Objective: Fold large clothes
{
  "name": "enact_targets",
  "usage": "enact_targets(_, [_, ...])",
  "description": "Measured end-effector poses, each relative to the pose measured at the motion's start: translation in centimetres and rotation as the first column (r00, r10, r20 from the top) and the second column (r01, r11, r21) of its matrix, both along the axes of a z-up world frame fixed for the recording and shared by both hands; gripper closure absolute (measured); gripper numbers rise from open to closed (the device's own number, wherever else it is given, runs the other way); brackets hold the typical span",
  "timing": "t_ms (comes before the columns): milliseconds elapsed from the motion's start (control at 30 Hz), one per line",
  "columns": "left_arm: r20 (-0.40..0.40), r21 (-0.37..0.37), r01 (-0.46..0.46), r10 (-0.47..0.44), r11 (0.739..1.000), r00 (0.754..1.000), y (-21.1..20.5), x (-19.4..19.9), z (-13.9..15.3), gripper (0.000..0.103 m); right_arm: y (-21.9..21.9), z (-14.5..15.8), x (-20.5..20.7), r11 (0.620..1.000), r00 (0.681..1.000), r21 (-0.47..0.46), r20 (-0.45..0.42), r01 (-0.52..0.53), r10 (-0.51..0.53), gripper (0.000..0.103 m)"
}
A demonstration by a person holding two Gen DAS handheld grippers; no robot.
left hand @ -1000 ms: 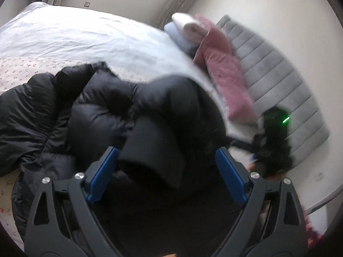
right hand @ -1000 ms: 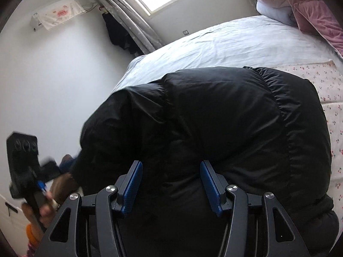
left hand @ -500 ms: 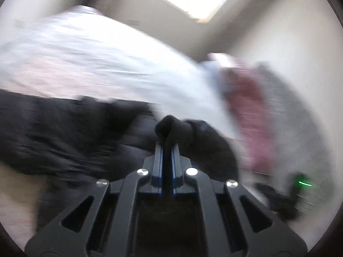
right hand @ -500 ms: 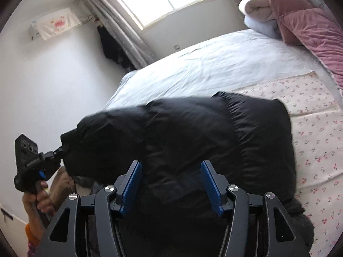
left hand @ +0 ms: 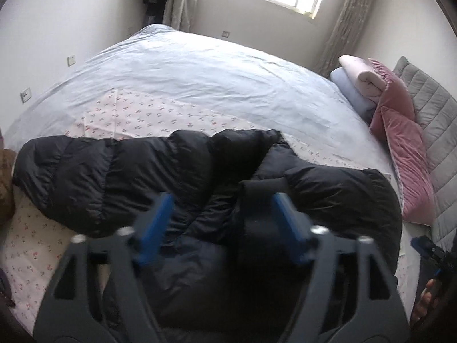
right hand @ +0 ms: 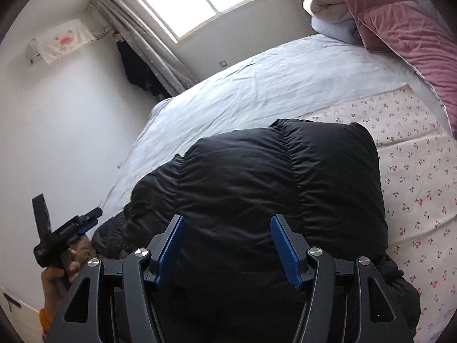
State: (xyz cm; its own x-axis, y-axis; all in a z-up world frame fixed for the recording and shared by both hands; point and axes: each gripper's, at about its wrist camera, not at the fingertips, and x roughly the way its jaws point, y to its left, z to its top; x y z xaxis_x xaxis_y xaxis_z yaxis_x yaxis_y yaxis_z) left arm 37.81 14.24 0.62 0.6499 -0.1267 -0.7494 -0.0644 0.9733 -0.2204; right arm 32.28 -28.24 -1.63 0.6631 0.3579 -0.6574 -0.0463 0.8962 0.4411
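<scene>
A wide bed (left hand: 200, 80) fills the room, its pale blue sheet running far toward the window, with a cherry-print cloth (right hand: 414, 171) spread over the near part. On that cloth lies the black puffer jacket (left hand: 120, 177), bulky and partly doubled over: its body stretches left to right, and a sleeve with a dark cuff (left hand: 262, 188) rests across the middle. Pink and white bedding (left hand: 394, 108) is heaped at the far right, well apart from the jacket.

The left gripper (left hand: 225, 214) hovers over the sleeve; its jaws have just been opening and now stand wide, the cuff lying between them but unpinched (so the sleeve looks freshly laid down). The right gripper (right hand: 228, 245) hangs above the jacket's quilted back with jaws moderately apart, holding nothing.

The sleeve fold appears done. Next, I judge, both grippers must find an edge of the puffy body and pinch firmly, since slick padded fabric tends to spring back open.
</scene>
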Motion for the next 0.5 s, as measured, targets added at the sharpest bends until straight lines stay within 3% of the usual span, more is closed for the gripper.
enact_targets(267, [-0.107,-0.005,-0.111,0.110,0.994,0.988,8.6,-0.7,-2.7,0.015,1.2,1.4,-2.5,0.996,0.999,-0.078,0.002,-0.050,0.050,0.027])
enact_targets(367, [-0.139,0.018,-0.193,0.193,0.981,0.971,12.8,-0.8,-3.9,0.015,1.4,1.4,-3.2,0.992,0.999,-0.118,-0.010,-0.044,0.043,0.026])
enact_targets(500, [-0.171,0.010,-0.354,0.350,0.935,0.921,20.3,-0.8,-5.8,0.015,1.8,1.3,-4.1,0.989,0.998,-0.141,-0.047,-0.043,0.037,0.025])
